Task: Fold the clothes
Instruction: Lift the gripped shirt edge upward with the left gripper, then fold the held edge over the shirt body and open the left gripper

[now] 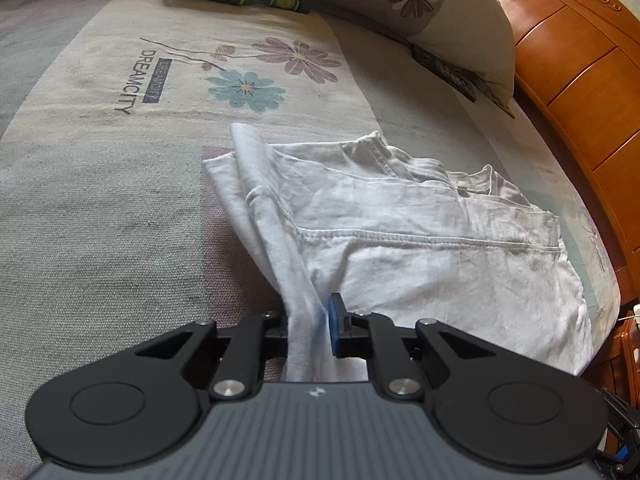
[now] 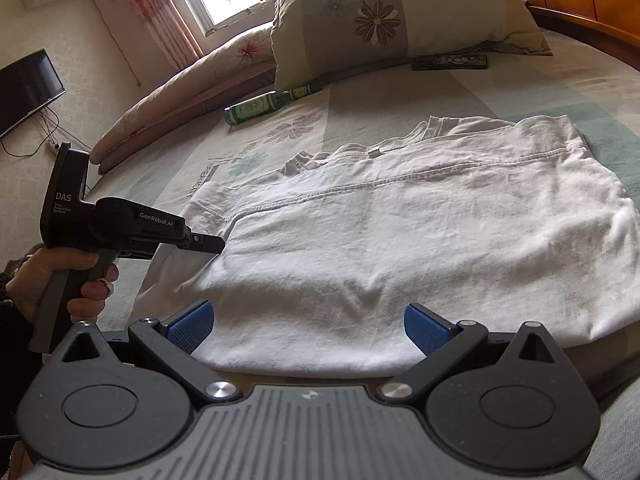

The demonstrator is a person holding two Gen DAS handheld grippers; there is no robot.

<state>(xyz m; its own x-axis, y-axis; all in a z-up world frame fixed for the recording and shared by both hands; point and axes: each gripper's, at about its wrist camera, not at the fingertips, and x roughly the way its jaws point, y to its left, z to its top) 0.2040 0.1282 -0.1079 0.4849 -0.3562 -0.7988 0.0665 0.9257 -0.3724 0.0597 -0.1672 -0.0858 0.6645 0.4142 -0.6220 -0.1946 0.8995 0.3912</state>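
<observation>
The white shirt [image 2: 400, 232] lies across mid-frame on the bed [image 2: 560, 92], long axis left-right, collar toward the pillow [image 2: 400, 12]. The left gripper [image 1: 310, 328] pinches its edge; the right gripper [image 2: 308, 324] gapes wide. A green bottle [image 2: 260, 106] lies upper left.

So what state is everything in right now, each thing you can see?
Left gripper: shut on the shirt's edge.
Right gripper: open, at the shirt's near edge.
White shirt: partly folded, lying on the bed.
Green bottle: lying on its side.
Pillow: propped up.
</observation>
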